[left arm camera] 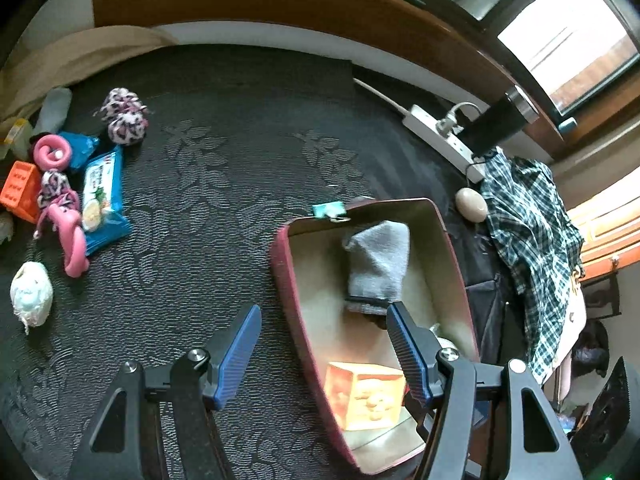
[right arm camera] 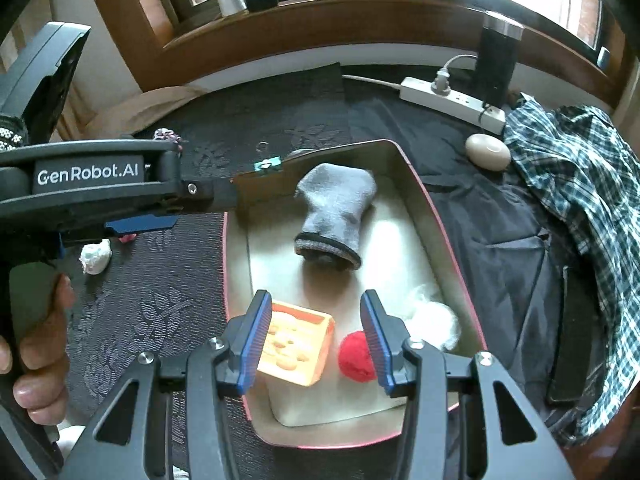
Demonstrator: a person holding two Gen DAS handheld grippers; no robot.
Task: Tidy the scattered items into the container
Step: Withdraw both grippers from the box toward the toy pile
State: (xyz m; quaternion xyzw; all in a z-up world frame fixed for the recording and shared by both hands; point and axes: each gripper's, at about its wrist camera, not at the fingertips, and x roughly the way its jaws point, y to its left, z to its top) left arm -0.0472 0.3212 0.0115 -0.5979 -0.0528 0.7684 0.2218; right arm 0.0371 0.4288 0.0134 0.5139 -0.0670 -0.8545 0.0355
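- Container (right arm camera: pixel 434 216): red-rimmed rectangular box w/ pale interior, sits on dark floral-patterned cloth (left arm camera: pixel 224 168).
- Inside box: grey sock (right arm camera: pixel 336 208) toward far end; orange cube (right arm camera: pixel 298 344) w/ embossed face at near end; red ball (right arm camera: pixel 356 356) just beside cube; white fluffy wad (right arm camera: pixel 434 320) by right wall.
- Teal binder clip (right arm camera: pixel 267 165) at box's far rim.
- Right gripper (right arm camera: pixel 318 338): above near end of box, jaws apart, nothing clamped; cube and red ball show between the blue pads, pads not pressing either.
- Left gripper (left arm camera: pixel 324 354): jaws apart, empty; straddles box's left wall, one pad over cloth, other over box interior.
- Person's hand (right arm camera: pixel 38 344) grips left gripper's handle, per right wrist view.
- Still scattered on cloth, well apart from box, left side: pink-patterned scrunchie (left arm camera: pixel 124 116), blue snack packet (left arm camera: pixel 102 200), pink curved toy (left arm camera: pixel 74 240), orange block (left arm camera: pixel 20 190), white crumpled ball (left arm camera: pixel 32 298), pink ring (left arm camera: pixel 52 152).
- Right of box: beige oval object (right arm camera: pixel 488 151), white power strip (right arm camera: pixel 452 98), plaid shirt (right arm camera: pixel 580 184).
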